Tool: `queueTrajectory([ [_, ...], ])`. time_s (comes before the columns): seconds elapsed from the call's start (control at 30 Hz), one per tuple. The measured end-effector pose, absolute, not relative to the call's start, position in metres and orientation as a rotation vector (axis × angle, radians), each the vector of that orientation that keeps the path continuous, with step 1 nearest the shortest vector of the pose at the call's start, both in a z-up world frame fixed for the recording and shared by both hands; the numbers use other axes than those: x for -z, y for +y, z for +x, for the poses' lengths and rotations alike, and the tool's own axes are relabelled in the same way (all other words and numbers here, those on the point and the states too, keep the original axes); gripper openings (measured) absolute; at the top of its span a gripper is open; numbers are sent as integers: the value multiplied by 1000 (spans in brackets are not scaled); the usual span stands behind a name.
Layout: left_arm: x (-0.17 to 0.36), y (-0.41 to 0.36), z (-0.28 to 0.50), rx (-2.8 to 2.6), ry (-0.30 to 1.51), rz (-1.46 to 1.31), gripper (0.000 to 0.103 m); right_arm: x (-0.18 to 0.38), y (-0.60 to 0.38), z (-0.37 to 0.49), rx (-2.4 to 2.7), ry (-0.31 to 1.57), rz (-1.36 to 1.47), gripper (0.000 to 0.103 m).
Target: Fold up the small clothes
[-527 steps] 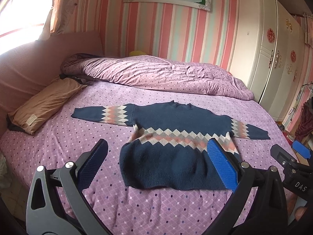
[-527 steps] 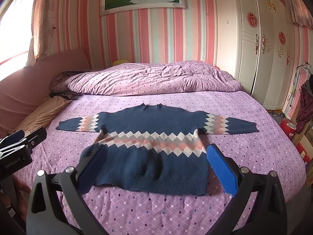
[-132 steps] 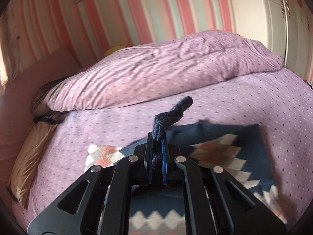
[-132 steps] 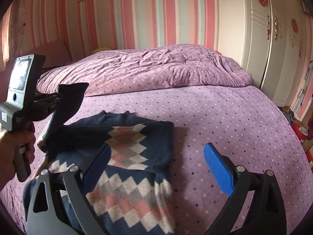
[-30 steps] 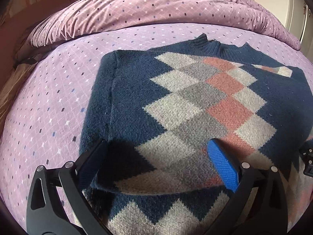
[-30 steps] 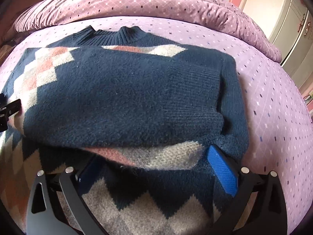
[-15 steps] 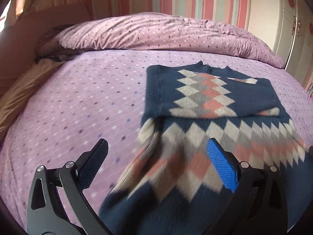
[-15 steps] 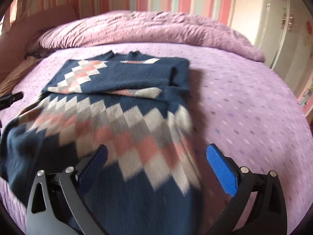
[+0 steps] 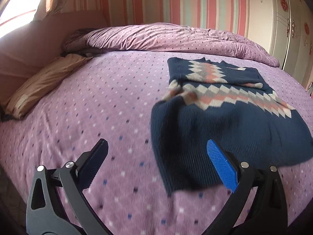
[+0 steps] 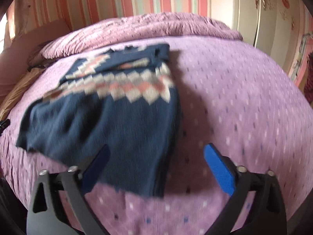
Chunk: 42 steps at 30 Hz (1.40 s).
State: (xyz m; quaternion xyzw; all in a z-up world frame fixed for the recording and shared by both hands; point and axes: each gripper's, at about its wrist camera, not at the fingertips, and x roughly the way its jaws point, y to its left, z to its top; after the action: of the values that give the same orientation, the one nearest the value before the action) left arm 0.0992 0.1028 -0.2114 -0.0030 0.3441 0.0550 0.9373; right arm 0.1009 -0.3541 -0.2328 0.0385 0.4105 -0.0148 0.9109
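Observation:
A navy sweater point(image 9: 225, 121) with a pink, grey and white diamond band lies flat on the purple bed point(image 9: 97, 101), both sleeves folded in over its chest. My left gripper point(image 9: 156, 160) is open and empty, low over the bed at the sweater's near left hem corner. My right gripper point(image 10: 158, 164) is open and empty at the near right hem corner of the sweater point(image 10: 109, 117); its left finger is over the hem. The right wrist view is blurred by motion.
A rumpled purple duvet point(image 9: 176, 37) lies across the far side of the bed. A tan pillow point(image 9: 41, 84) sits at the left by the pink headboard. A white wardrobe point(image 9: 283, 19) stands at the right.
Both grippers have pulled back from the folded sleeves toward the sweater's hem. The left one has shifted left, the right one right. Both stayed open.

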Motion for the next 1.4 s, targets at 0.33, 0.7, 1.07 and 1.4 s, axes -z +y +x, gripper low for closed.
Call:
queueTrajectory([
  [0.33, 217, 103, 52, -109, 713, -44, 100, 274, -361, 97, 86, 943, 183, 67],
  [0.7, 222, 127, 50, -108, 709, -111, 100, 276, -349, 107, 45, 958, 182, 8],
  [1.07, 256, 117, 77, 108, 739, -225, 100, 264, -353, 100, 26, 920, 173, 8],
  [1.4, 290, 116, 121, 76, 875, -306, 66, 261, -352, 101, 19, 918, 180, 8],
])
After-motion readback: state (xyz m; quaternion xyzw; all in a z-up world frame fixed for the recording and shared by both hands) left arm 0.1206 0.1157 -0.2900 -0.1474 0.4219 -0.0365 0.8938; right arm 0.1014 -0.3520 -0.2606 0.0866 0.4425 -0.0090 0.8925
